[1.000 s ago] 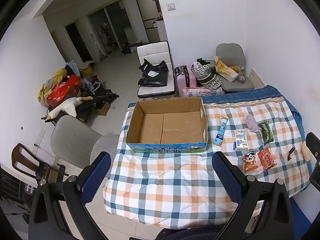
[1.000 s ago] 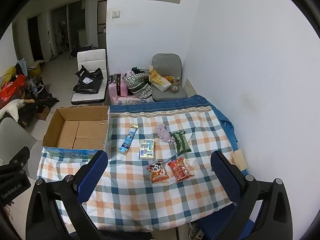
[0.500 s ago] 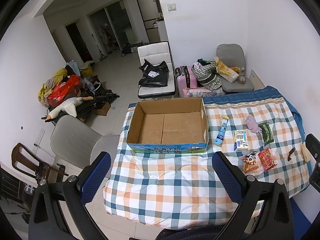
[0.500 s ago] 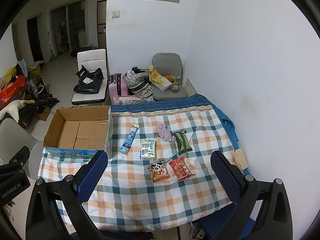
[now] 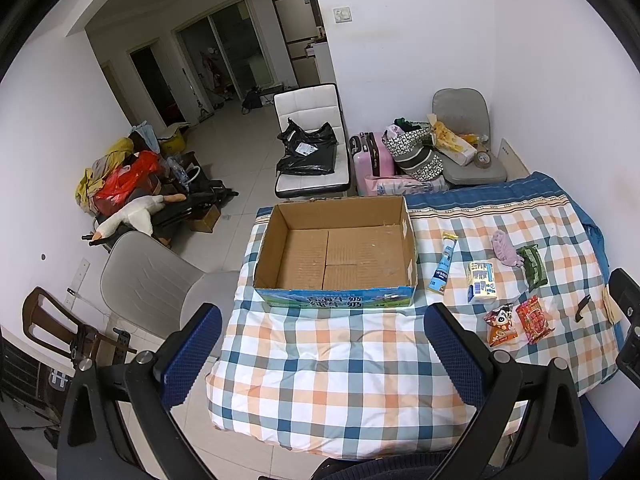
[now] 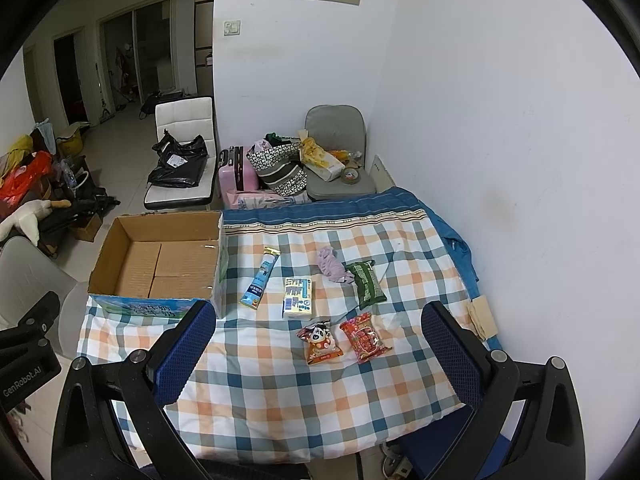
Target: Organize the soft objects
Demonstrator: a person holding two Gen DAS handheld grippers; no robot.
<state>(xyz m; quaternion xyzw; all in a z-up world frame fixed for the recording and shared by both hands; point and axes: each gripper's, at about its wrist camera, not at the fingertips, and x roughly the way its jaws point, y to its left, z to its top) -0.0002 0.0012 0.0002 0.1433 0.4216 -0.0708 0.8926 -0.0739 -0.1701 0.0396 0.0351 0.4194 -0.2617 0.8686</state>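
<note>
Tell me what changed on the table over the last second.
Nothing visibly changed. Both the left claw and the right claw hang open above the checked blanket, holding nothing; the cardboard box and the packets stay put.

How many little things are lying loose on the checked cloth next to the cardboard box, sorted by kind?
Snack packets: 2, panda one, red one
Tissue packs: 2, white-blue, green
Blue tube-like sachet: 1
Crumpled purple cloth: 1
Total: 6
</note>
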